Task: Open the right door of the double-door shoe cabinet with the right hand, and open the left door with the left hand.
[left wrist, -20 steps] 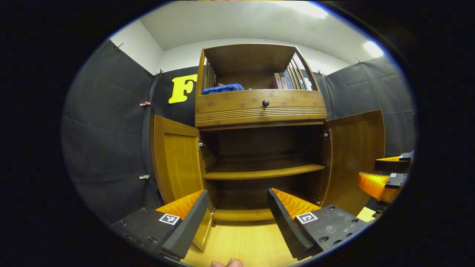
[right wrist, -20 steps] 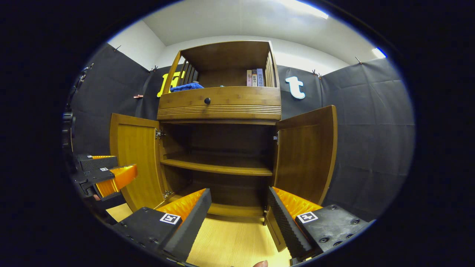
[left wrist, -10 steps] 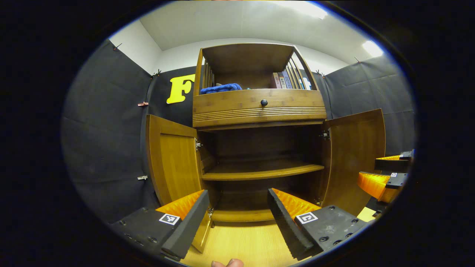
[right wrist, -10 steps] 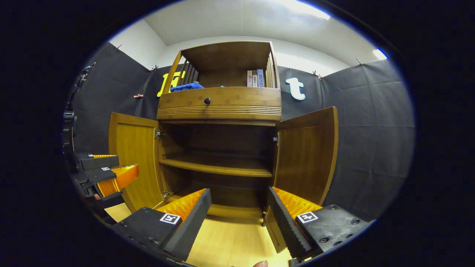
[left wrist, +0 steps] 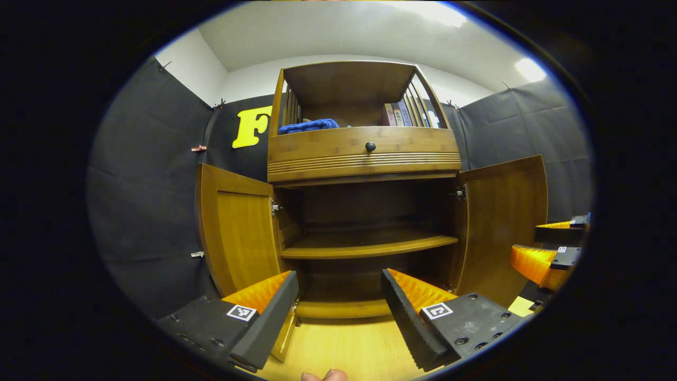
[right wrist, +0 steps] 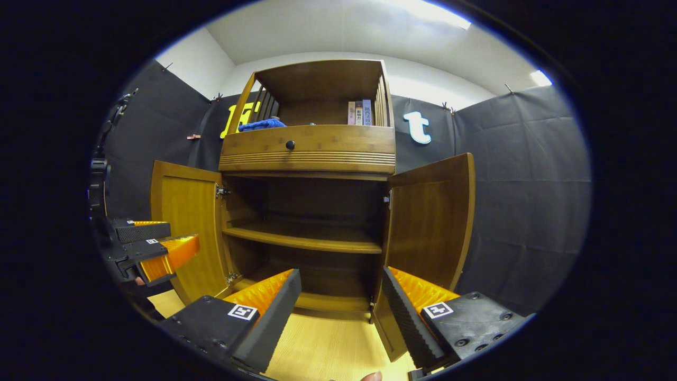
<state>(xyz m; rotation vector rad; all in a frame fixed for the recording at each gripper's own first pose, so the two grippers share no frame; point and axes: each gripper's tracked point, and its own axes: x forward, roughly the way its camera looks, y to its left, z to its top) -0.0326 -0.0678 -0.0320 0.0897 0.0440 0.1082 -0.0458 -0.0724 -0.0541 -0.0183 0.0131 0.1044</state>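
Left gripper (left wrist: 338, 312) hanging released, fingers spread wide with nothing between them, in front of the shoe cabinet (left wrist: 365, 153) and apart from it. Right gripper (right wrist: 341, 312) doing the same: jaws apart, grasping nothing, pointing at the open middle of the cabinet.

Left door (left wrist: 235, 230) standing swung out wide on its hinges, right door (right wrist: 431, 225) standing swung out wide too, so both seeming already opened (judging from how they lie). Inside, showing one bare shelf (left wrist: 365, 246) and a dark lower space. Above, sitting a drawer with a small dark knob (left wrist: 370, 146), and on top a blue cloth (left wrist: 309, 126) and some books (left wrist: 398, 114), all apart from the work.

Seeming to be the last part of the step: drawing both grippers clear. Doing it well probably meaning pulling each one straight back and a little outward, keeping the fingers away from the door edges, since a light touch could push a door back toward closing. Also keeping the two grippers well apart from each other, and not lifting toward the knob.
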